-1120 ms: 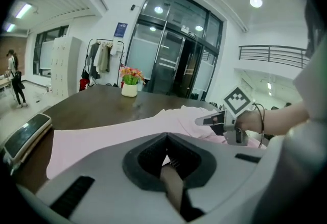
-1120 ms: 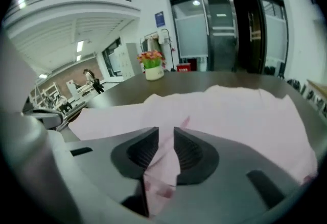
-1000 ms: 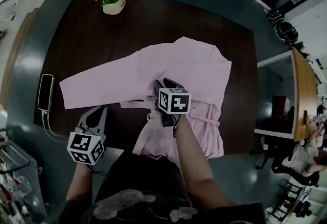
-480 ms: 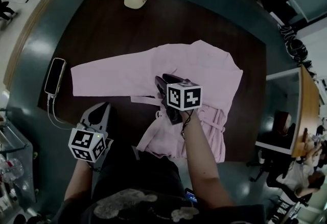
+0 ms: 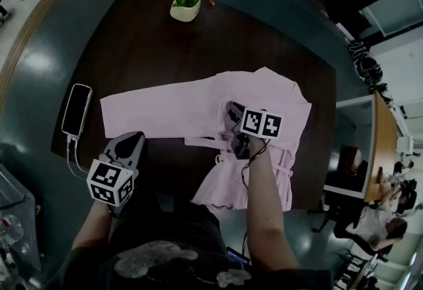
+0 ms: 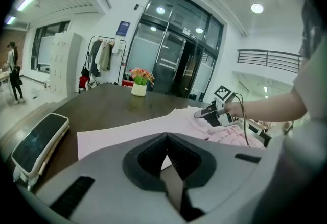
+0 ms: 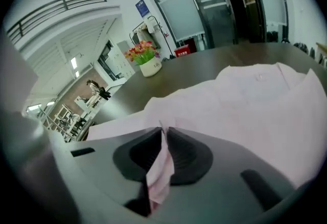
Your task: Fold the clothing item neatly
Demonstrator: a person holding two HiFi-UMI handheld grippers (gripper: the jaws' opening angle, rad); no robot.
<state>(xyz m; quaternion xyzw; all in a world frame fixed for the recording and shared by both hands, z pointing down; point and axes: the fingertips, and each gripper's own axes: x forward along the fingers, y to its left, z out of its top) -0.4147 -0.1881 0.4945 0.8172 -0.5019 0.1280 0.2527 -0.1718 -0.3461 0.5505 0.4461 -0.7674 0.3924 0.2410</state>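
Garment: a pale pink long-sleeved top (image 5: 192,104) lies flat on the dark table (image 5: 152,44), on its right half as the head view shows it.
Sleeve: one sleeve (image 5: 142,110) stretches out straight to the left, its cuff end near the phone but apart from it.
Body of the garment: the collar side points toward the table's far right corner; the part nearest the person is bunched and creased, reaching to the near edge.
Right gripper: the right gripper (image 5: 232,111) sits over the middle of the garment, pointing down at it. Its jaws have just been closing, and a thin fold of the pink cloth (image 7: 159,167) stands pinched between the pads, which leave only a narrow gap.
Left gripper: the left gripper (image 5: 132,140) hangs at the near left edge of the table, just beside the sleeve's lower edge and clear of the cloth. Its jaws are pressed together with nothing between them.
Phone: a dark phone (image 5: 76,109) lies at the table's left edge, with a cable (image 5: 71,156) trailing off toward the person.
Flowers: a white pot of red and pink flowers (image 5: 186,4) stands at the far edge, well apart from the garment.
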